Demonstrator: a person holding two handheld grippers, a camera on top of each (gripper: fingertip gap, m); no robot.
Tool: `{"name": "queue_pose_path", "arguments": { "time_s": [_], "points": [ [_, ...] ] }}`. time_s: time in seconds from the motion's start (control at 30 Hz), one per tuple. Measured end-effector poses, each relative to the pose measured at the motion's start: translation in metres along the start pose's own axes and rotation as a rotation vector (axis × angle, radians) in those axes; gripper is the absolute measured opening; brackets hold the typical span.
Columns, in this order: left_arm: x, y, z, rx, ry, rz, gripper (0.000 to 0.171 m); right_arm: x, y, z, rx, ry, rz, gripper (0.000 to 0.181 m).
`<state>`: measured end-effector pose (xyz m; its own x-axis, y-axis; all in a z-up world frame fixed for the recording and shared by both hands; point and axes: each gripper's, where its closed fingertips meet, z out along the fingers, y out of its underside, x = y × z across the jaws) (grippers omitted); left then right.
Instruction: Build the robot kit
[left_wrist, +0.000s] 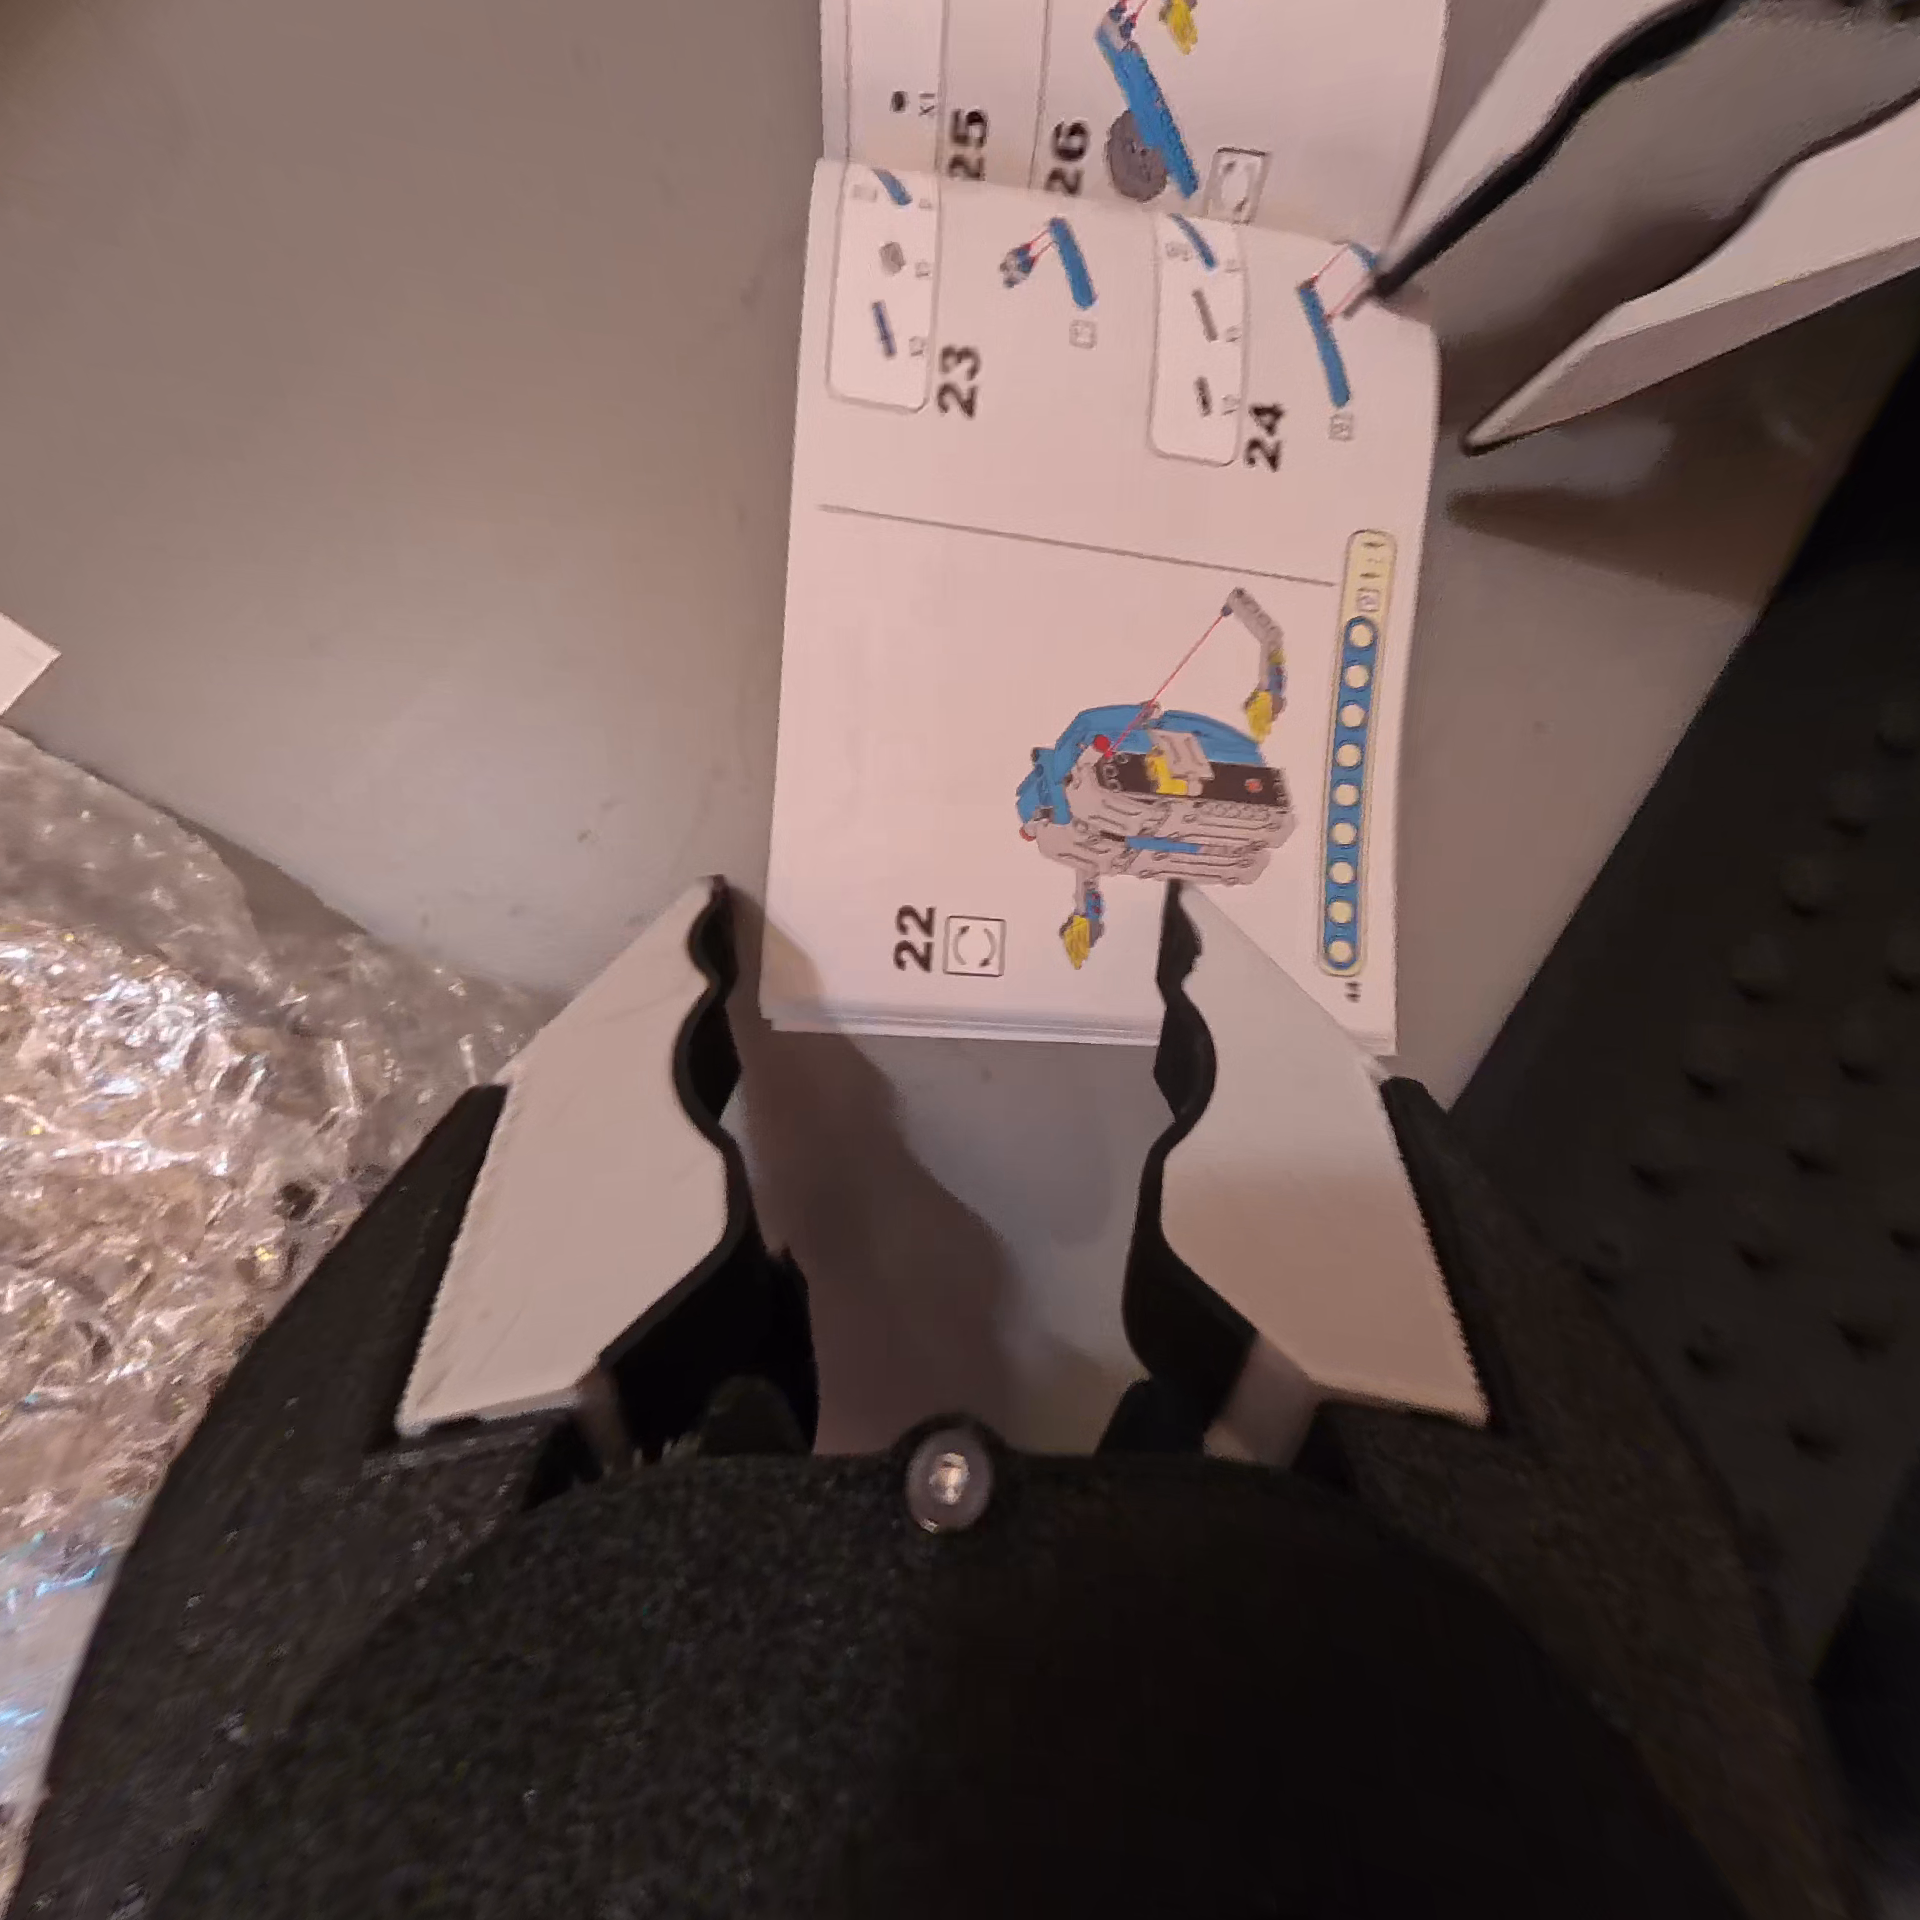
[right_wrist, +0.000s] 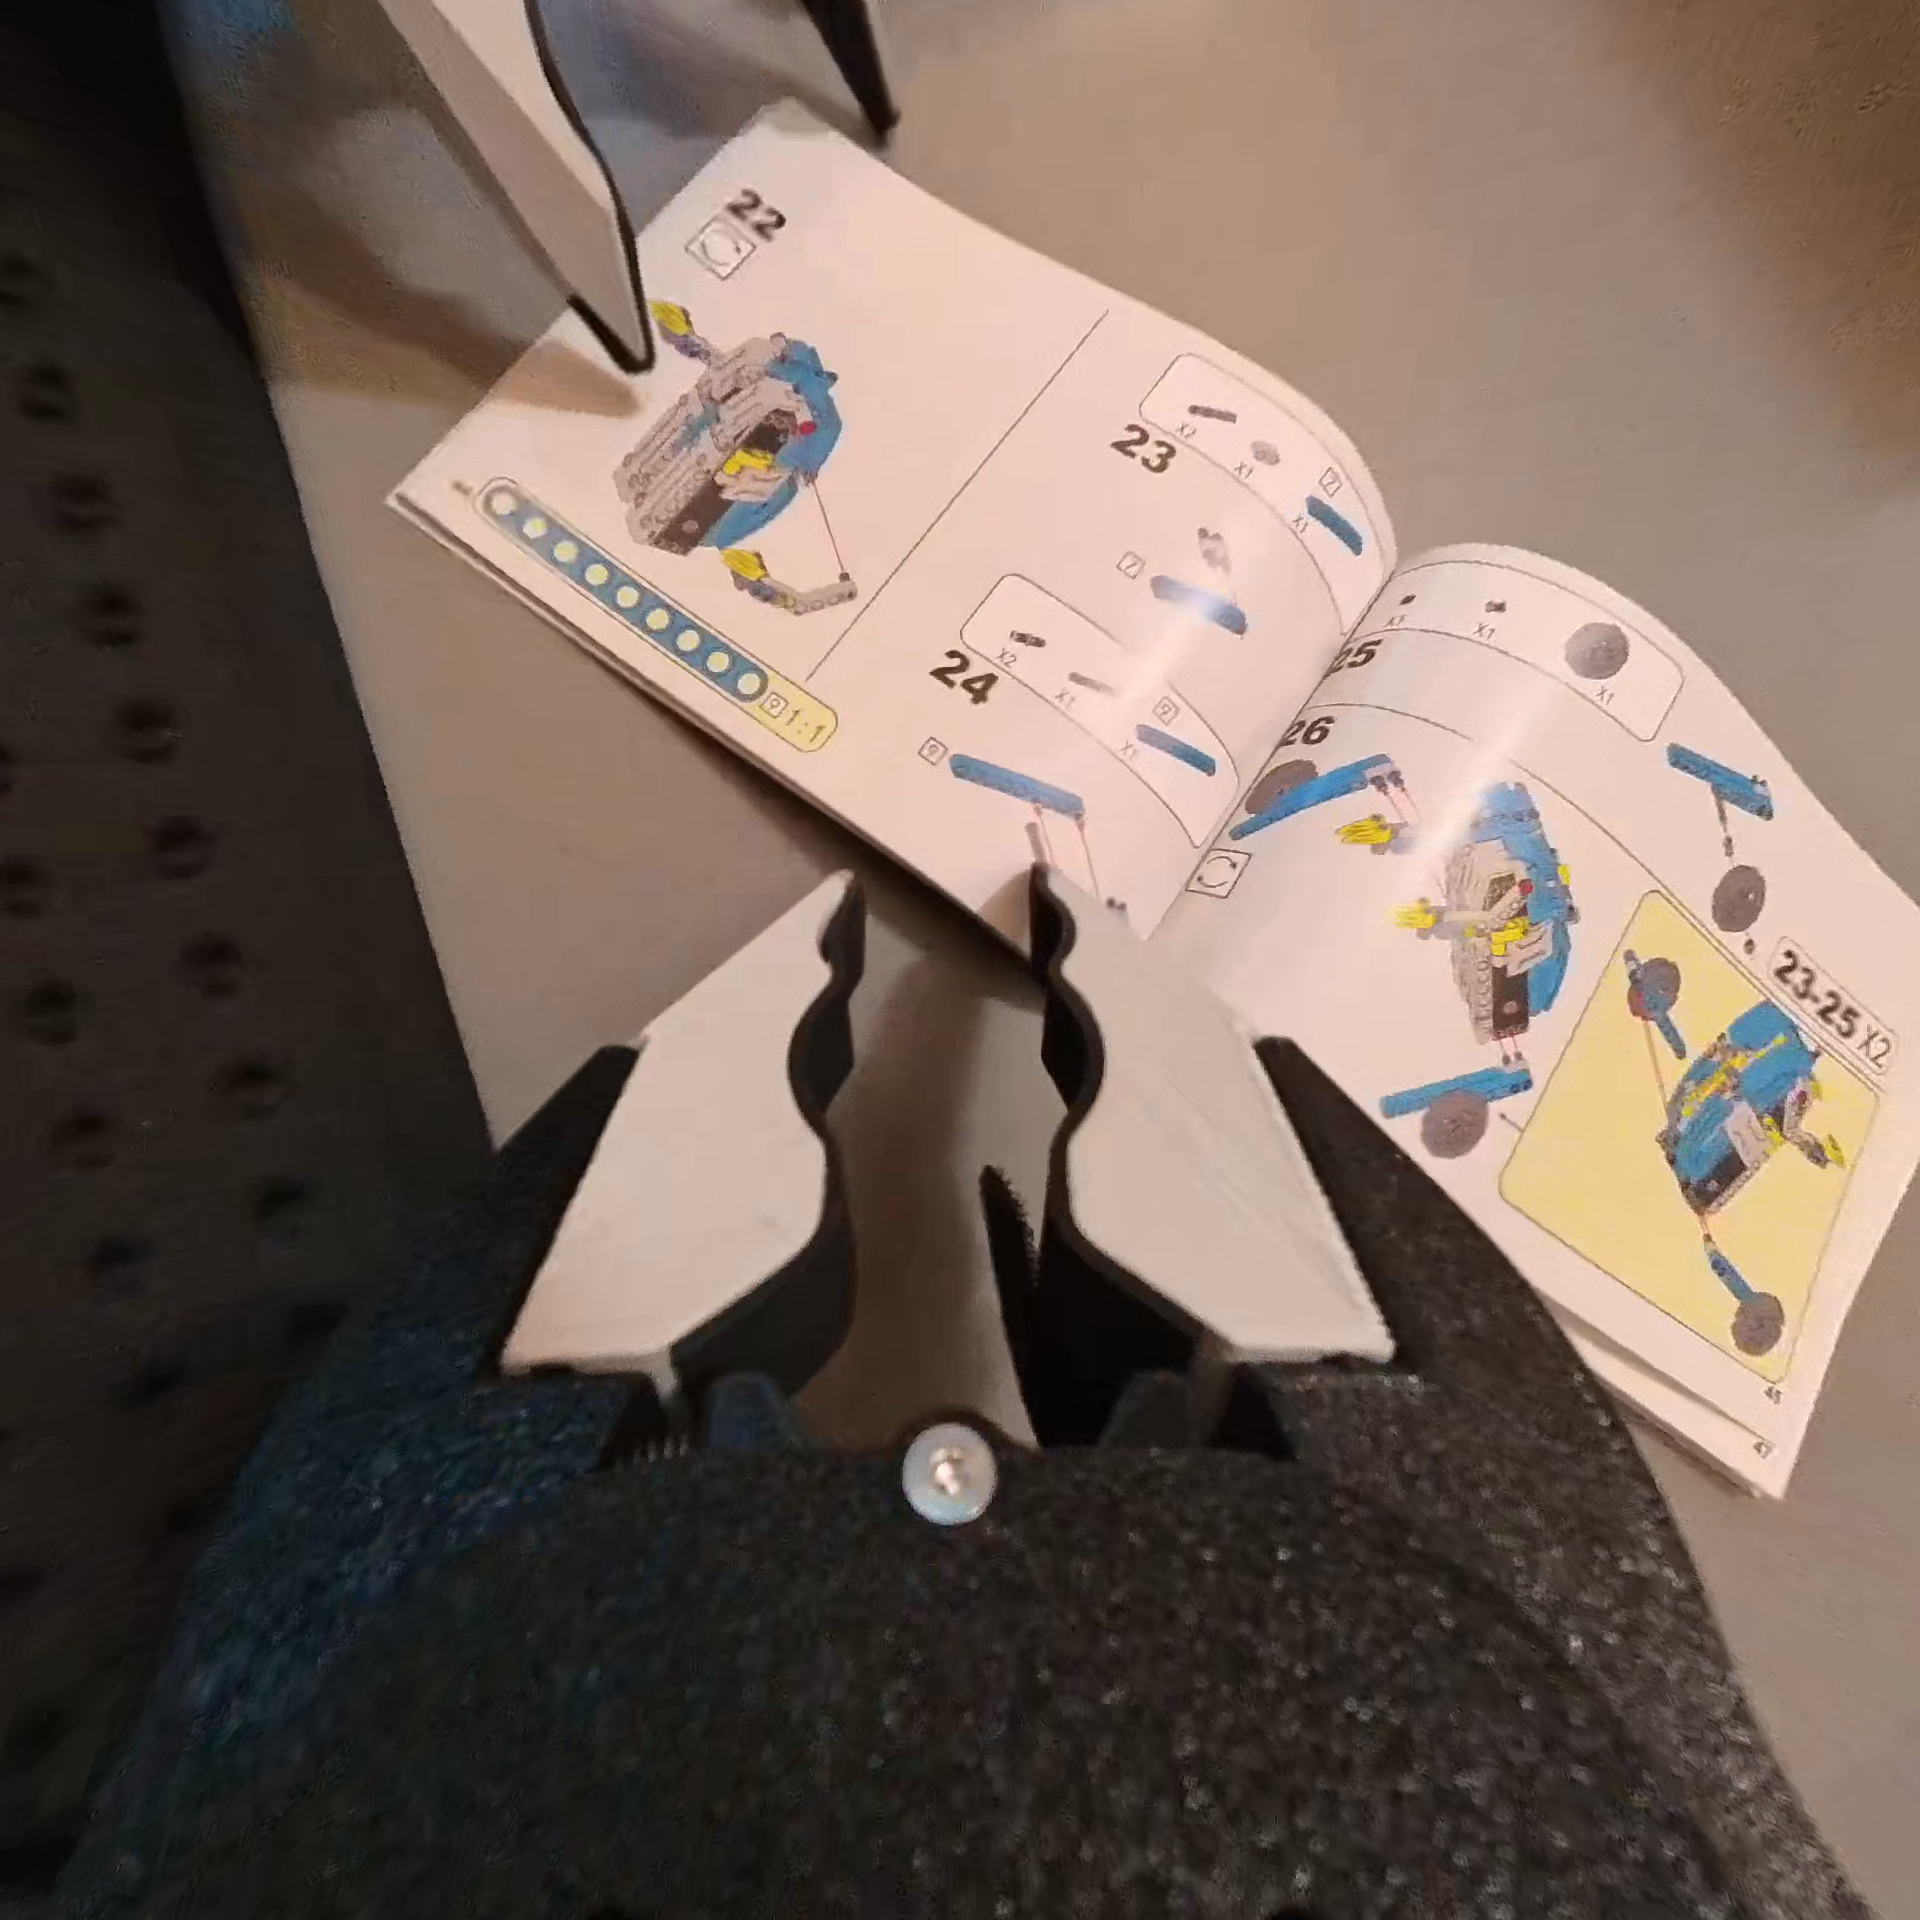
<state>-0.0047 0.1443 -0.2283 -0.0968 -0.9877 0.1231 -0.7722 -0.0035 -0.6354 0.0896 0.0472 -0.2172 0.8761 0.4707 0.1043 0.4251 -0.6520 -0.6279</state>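
Booklet (left_wrist: 1091, 623) lay open on grey worktop (left_wrist: 416, 416) — near edge between left gripper (left_wrist: 940, 899) fingers, spread wide, one tip on the page. Right gripper (right_wrist: 940, 883) parted too, empty — one tip at booklet's edge. Crinkled plastic (left_wrist: 156, 1091) lay left; studded black mat (left_wrist: 1714, 1039) right.
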Motion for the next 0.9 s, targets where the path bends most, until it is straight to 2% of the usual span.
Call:
{"name": "queue_pose_path", "arguments": {
  "time_s": [0.2,0.27,0.33,0.4,0.47,0.53,0.73,0.9],
  "points": [
    [0.023,-0.005,-0.004,0.028,0.098,-0.014,0.066,0.005,-0.005,0.009,0.03,0.033,0.019,0.031],
    [0.016,-0.003,-0.004,0.023,0.07,-0.019,0.068,0.004,-0.005,0.01,0.031,0.029,0.027,0.03],
    [-0.002,-0.003,-0.006,0.029,0.001,-0.032,0.077,0.003,-0.006,0.009,0.039,0.031,0.019,0.029],
    [-0.011,-0.005,-0.007,0.039,0.005,-0.068,0.087,0.003,-0.005,0.009,0.038,0.026,0.026,0.029],
    [-0.01,-0.004,-0.002,0.026,0.055,-0.09,0.085,0.003,-0.005,0.009,0.043,0.021,0.034,0.029],
    [-0.003,-0.005,-0.004,0.021,0.099,-0.071,0.073,0.004,-0.005,0.009,0.042,0.023,0.037,0.027],
    [0.002,-0.004,-0.004,0.012,0.089,-0.052,0.077,0.004,-0.004,0.01,0.039,0.023,0.04,0.027],
    [0.005,-0.016,-0.015,0.08,0.117,-0.072,0.072,0.004,-0.005,0.009,0.046,0.035,0.027,0.027]
  ]
}}
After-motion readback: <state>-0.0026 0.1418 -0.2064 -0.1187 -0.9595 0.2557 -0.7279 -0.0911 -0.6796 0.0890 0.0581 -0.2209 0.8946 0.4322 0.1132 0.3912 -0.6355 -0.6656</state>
